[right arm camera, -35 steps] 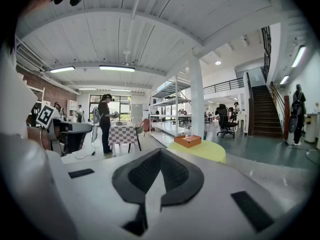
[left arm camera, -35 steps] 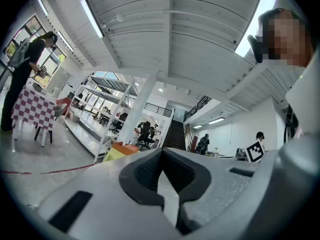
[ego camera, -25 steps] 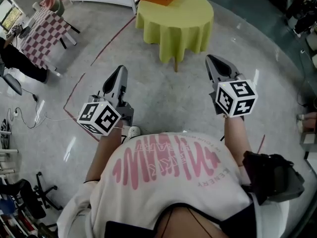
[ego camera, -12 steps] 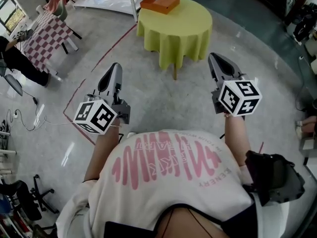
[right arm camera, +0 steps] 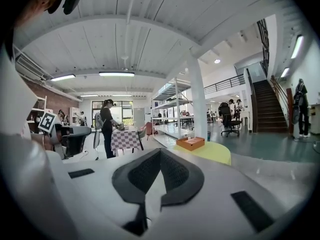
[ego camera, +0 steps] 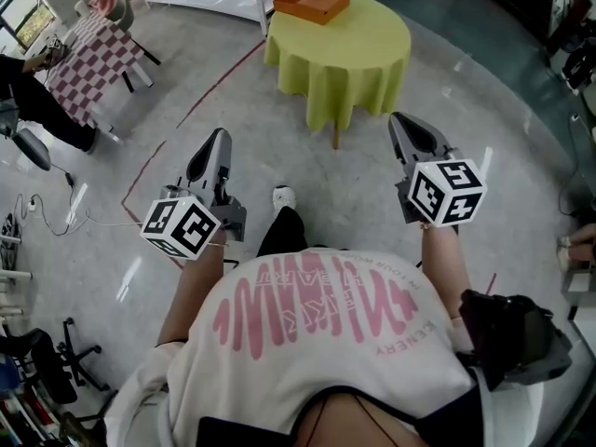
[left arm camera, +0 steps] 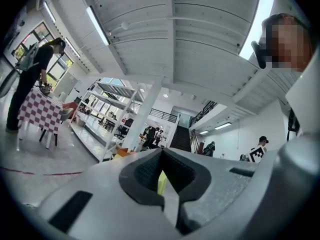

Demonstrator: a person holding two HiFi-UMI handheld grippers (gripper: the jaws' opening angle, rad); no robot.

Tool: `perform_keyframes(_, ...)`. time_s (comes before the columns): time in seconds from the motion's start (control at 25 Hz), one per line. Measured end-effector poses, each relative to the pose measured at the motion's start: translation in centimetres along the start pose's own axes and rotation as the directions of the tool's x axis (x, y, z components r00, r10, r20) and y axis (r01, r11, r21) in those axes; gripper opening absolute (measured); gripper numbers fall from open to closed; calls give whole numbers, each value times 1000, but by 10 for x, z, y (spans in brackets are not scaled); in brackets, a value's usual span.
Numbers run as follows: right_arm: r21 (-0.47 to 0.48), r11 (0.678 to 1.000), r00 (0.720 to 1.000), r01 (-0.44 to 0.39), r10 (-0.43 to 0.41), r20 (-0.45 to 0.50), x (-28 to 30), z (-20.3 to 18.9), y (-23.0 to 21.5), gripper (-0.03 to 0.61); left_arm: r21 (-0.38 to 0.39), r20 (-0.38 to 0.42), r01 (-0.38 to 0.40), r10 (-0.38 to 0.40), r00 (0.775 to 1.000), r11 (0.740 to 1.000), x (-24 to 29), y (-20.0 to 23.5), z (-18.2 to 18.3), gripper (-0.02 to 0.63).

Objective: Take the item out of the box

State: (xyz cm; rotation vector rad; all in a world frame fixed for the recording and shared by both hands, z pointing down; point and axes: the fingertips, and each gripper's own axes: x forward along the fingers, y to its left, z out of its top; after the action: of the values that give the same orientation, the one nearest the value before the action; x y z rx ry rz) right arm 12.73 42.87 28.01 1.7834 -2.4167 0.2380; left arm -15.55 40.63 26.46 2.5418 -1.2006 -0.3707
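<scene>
A: Plenty of pale floor lies between the person and the round table in the yellow-green cloth. Is that where the job is?
B: Yes. The orange box sits on the far part of the tabletop, and the item should be in it. Something small and white shows at the top of the box, too small to name.
A: And the tools?
B: The left gripper and right gripper are held out in front of the person, well apart from the table. Each has its jaws closed tip to tip, with nothing between them.
A: Which step is this?
B: The approach, I'd judge. The unpacking hasn't begun.
A: What does the next move call for?
B: Getting close to the table edge, then parting one pair of jaws above the box. The other pair may have to steady the box while the item comes out
</scene>
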Motion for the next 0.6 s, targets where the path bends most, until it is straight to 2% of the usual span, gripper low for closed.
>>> perform_keyframes(0.32, 70, 997, 998, 38, -34, -50, 26, -25, -23, 6, -10, -43, 35, -35, 998, 999, 42, 18, -15, 8)
perform_keyframes(0.6, 56, 997, 997, 57, -54, -63, 67, -28, -39, 6, -42, -48, 59, -61, 997, 997, 86, 46, -26, 8)
